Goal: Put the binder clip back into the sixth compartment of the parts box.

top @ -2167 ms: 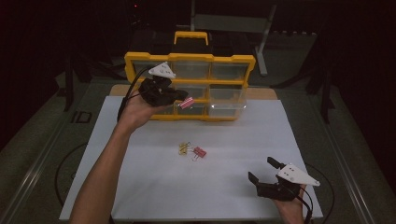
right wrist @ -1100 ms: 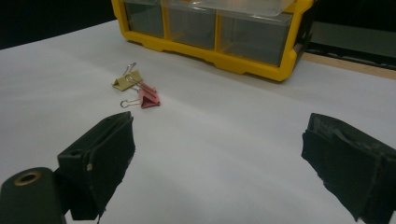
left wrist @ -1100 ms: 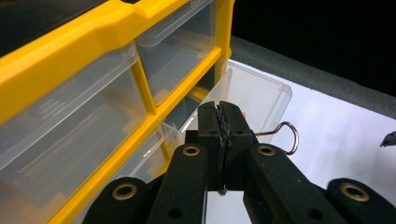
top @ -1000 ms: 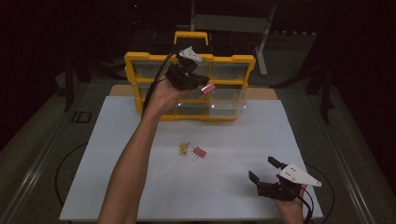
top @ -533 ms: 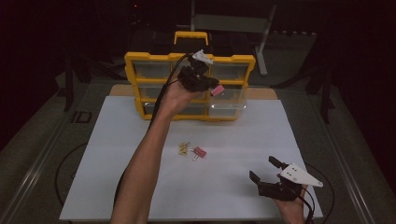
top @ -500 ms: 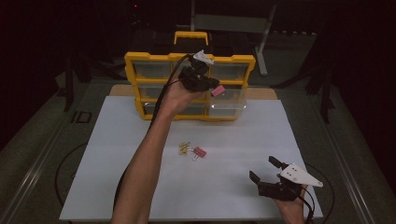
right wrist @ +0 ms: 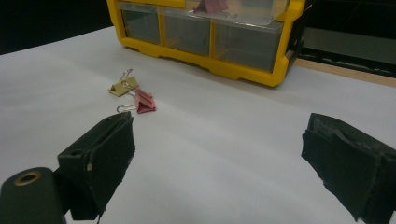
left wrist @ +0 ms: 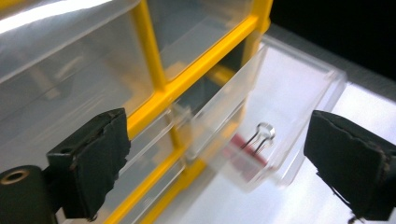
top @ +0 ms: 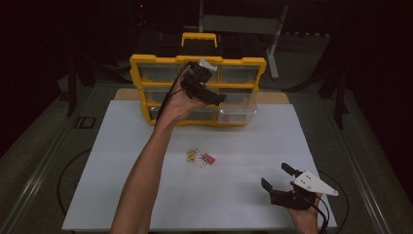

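High view: my left gripper (top: 207,87) was up at the yellow organizer (top: 146,87), jaws having just sprung apart, nothing between them. The right gripper (top: 287,187) sat low on the white mat (top: 97,185), jaws spread wide and empty, well apart from the two clips (top: 200,157) lying mid-mat.

Left gripper view: the pink clip (left wrist: 243,151) lay inside the pulled-out clear drawer (left wrist: 299,93), wire handles sticking up, below and between my spread pads. I'd say the trick here was to back straight out without bumping the drawer wall.

Right gripper view: a yellow clip (right wrist: 122,86) and another pink one (right wrist: 142,101) touched each other near my pad, the organizer beyond.

Hard to tell through the clear plastic how flat the dropped clip sat, and the organizer's top was cut off there.
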`<state>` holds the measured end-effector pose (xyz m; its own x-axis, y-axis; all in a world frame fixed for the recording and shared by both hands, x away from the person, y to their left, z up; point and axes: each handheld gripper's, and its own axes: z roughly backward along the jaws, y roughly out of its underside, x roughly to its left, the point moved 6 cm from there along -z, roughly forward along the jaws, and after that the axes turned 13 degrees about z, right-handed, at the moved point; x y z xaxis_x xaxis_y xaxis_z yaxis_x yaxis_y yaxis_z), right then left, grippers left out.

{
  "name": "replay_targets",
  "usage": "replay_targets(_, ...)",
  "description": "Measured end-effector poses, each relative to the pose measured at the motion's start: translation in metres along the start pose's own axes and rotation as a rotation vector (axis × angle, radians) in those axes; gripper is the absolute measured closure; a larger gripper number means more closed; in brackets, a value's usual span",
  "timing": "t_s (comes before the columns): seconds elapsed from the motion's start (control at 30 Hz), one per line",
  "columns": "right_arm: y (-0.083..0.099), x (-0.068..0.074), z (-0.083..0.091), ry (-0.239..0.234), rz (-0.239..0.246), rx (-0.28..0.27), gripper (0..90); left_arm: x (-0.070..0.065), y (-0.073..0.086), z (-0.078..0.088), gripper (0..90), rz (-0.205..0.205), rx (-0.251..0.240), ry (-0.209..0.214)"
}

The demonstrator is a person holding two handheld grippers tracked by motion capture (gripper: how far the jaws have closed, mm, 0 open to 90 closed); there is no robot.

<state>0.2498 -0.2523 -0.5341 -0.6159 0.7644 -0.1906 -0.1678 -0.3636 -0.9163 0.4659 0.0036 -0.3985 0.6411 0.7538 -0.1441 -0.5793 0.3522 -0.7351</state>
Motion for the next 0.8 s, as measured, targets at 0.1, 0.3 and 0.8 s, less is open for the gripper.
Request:
replay_targets(0.1,0.0,0.0,0.0,0.001,0.002,0.0,8.8,0.003,0.008,0.002,4.8,0.005,0.01,-0.019)
replay_targets(0.3,0.0,0.001,-0.001,-0.001,0.003,0.001,8.8,0.007,0.028,0.002,4.2,-0.011,0.042,-0.054)
replay_targets(0.8,0.0,0.003,-0.002,-0.007,0.007,0.007,8.9,0.002,0.073,-0.004,5.6,-0.063,0.078,-0.068)
